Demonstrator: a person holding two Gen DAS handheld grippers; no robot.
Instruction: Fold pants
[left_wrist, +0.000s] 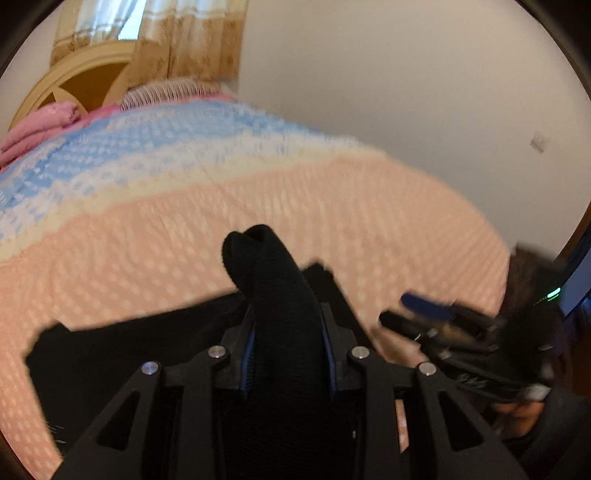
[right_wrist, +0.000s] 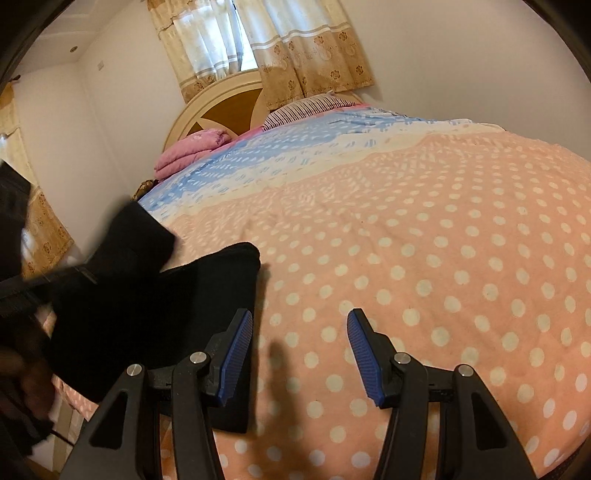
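Where pants (right_wrist: 147, 314) lie, polka-dot bedspread (right_wrist: 443, 258)

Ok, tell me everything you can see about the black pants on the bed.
The black pants look like soft, finely ribbed knit fabric. Most of the cloth lies spread on the pink polka-dot blanket near the bed's edge. One bunched fold is lifted and clamped between the blue pads of the left hand-held gripper, its rounded end sticking up past the fingertips. The right hand-held gripper stands open beside the cloth, holding nothing.

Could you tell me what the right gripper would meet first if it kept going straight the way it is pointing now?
Most likely the pink, white-dotted blanket on the bed: the open right gripper angles down at bare cover, with nothing between its fingers. The black pants lie just to the left, probably outside that line.
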